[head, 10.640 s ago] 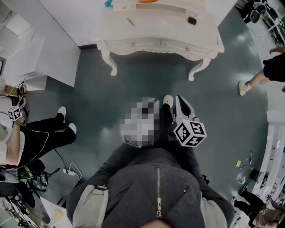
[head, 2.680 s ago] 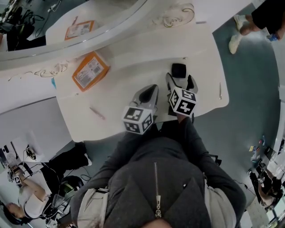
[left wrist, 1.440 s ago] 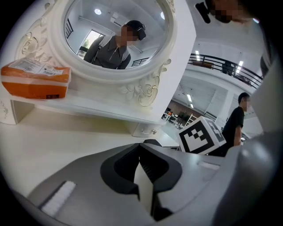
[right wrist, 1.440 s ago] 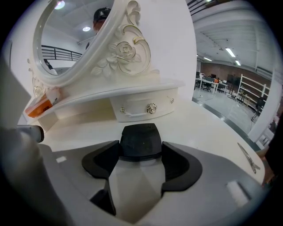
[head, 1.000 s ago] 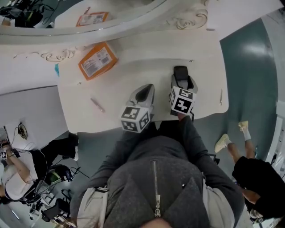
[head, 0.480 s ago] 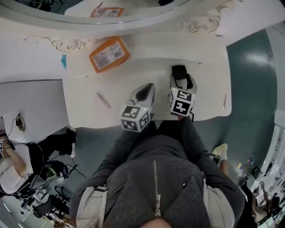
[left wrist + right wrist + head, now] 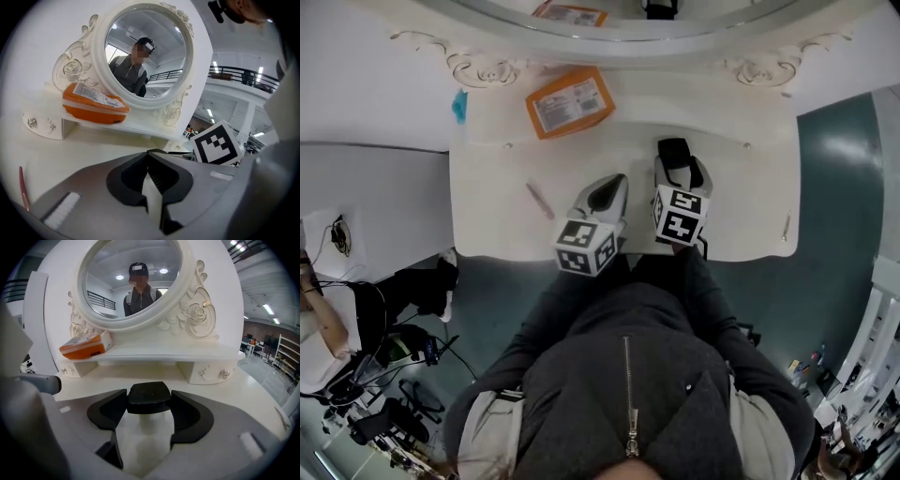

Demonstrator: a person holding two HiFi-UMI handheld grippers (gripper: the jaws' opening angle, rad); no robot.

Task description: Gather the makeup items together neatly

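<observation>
The orange box (image 7: 570,101) carries a white label, its print too small to read; each tool's cube bears black-and-white squares. The right tool (image 7: 149,414) grips one black compact (image 7: 149,395) by its sides, over the right half of the white surface (image 7: 741,187); the left tool (image 7: 150,161) is closed on nothing. Only the head view shows both slim sticks: a pink stick (image 7: 539,201) and a pale stick (image 7: 786,225) at the right edge; both tool views show the oval mirror (image 7: 129,282).
</observation>
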